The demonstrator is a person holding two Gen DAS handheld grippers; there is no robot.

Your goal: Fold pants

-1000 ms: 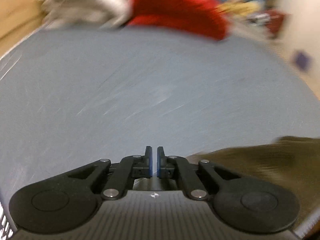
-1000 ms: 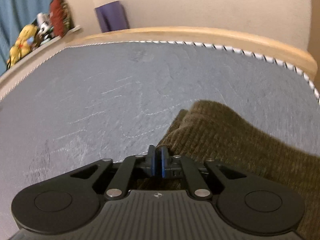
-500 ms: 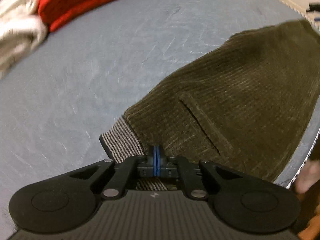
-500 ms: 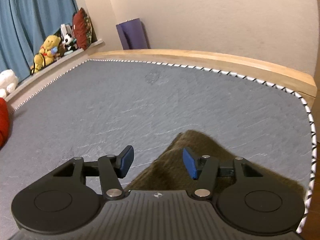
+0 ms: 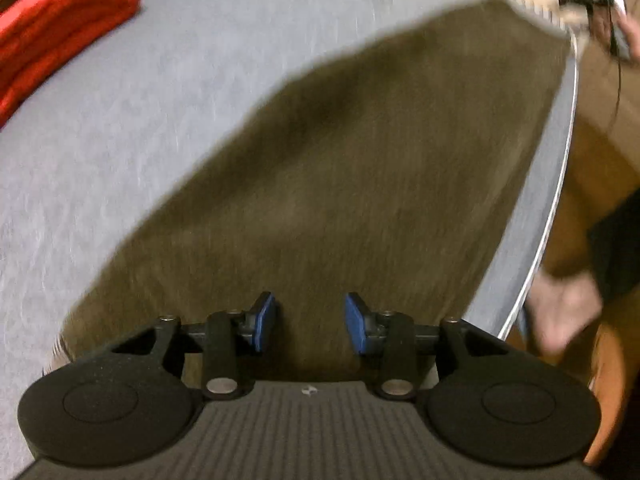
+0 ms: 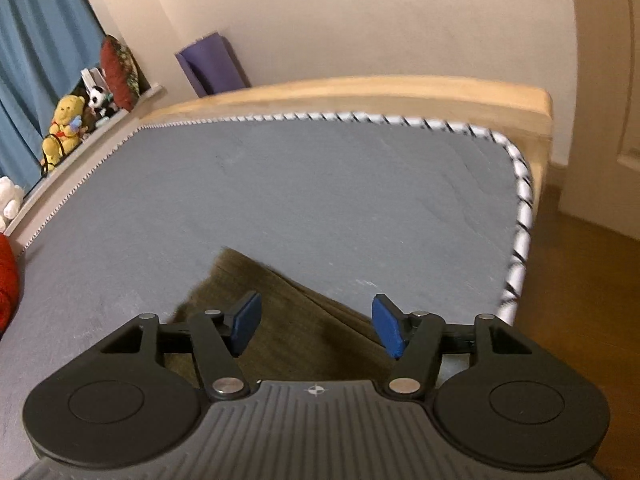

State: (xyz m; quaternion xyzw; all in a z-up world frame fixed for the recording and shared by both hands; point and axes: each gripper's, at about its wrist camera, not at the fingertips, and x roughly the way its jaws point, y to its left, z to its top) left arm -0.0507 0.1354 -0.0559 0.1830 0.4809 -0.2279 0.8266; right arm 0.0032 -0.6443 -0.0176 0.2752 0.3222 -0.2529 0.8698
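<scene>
Left claw (image 5: 310, 322) agape over blurred, seemingly flat pants (image 5: 360, 168) — right claw (image 6: 316, 328) agape

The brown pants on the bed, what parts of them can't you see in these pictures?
- Left wrist view: the pants are smeared by motion blur, so ribbing, pockets and seams cannot be made out.
- Left wrist view: their near end is hidden behind the open left gripper.
- Right wrist view: only one corner of the pants shows; the open right gripper covers the rest.
</scene>
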